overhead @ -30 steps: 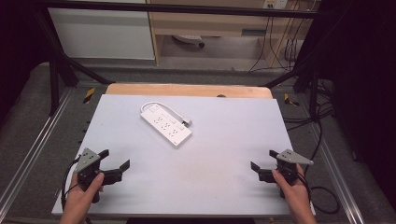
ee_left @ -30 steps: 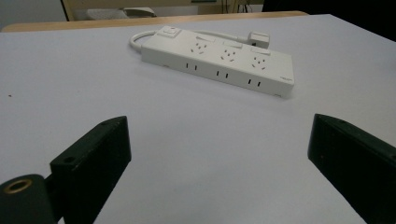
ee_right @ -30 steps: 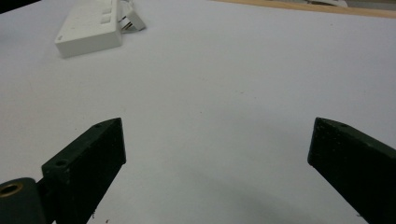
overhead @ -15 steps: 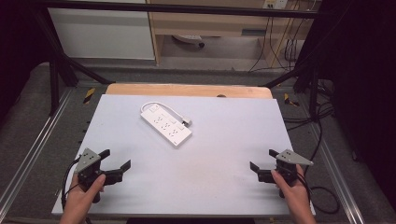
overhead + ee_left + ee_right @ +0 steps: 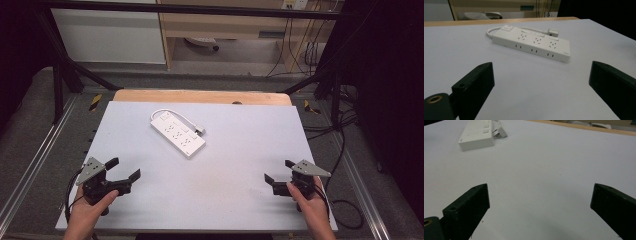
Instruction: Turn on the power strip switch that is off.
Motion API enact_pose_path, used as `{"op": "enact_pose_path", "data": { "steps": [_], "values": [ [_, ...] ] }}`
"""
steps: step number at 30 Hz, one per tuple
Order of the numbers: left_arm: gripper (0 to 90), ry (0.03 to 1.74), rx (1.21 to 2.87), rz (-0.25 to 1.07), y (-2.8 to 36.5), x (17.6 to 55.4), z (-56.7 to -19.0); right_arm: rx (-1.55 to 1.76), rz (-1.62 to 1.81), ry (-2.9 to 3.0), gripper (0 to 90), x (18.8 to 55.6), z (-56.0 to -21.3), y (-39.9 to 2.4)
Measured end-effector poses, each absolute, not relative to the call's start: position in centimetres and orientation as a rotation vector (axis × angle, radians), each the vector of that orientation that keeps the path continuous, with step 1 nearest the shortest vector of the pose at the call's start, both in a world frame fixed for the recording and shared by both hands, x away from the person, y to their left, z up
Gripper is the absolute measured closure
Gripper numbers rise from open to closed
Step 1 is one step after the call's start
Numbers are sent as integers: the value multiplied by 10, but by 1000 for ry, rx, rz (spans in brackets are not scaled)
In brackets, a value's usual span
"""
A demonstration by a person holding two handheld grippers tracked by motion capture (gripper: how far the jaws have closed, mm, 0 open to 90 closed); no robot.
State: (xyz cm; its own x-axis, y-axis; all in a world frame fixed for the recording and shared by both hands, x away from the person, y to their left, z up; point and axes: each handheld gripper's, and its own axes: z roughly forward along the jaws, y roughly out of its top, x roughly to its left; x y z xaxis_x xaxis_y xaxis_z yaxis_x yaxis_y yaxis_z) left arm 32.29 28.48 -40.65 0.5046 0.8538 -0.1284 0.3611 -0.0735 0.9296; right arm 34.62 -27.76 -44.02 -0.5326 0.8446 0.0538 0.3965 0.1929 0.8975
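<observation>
Left tongs (image 5: 121, 170) and right tongs (image 5: 279, 171): jaws apart, empty, low at near tabletop (image 5: 235, 150) corners. White power strip (image 5: 178, 134) far centre-left, well apart. Judged pre-approach; next, reach forward, likely left.

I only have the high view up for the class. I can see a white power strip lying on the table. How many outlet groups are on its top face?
Observer: The left gripper view shows three outlet groups on top of the power strip, each with a switch beside it.
Operator: Anything along its side?
Observer: Yes, the side facing that camera has its own row of slots.
Operator: And where does the cord end?
Observer: The short white cord loops from one end and runs behind the strip to a plug lying on the table.
Operator: Are the grippers ready?
Observer: The left gripper and the right gripper both have jaws spread wide, holding nothing.
</observation>
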Motion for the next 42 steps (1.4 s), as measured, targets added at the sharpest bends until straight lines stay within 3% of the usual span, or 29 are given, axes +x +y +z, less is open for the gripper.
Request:
{"op": "enact_pose_path", "data": {
  "steps": [8,12,42],
  "values": [
    [68,1019,1672,546,271,329,-394,1127,1306,2035,27,345,-439,-271],
    [80,1040,1623,436,267,332,-391,1113,1305,2046,27,344,-439,-268],
    [91,946,1684,521,226,387,-349,1061,1260,2099,23,340,-440,-257]
  ]
}}
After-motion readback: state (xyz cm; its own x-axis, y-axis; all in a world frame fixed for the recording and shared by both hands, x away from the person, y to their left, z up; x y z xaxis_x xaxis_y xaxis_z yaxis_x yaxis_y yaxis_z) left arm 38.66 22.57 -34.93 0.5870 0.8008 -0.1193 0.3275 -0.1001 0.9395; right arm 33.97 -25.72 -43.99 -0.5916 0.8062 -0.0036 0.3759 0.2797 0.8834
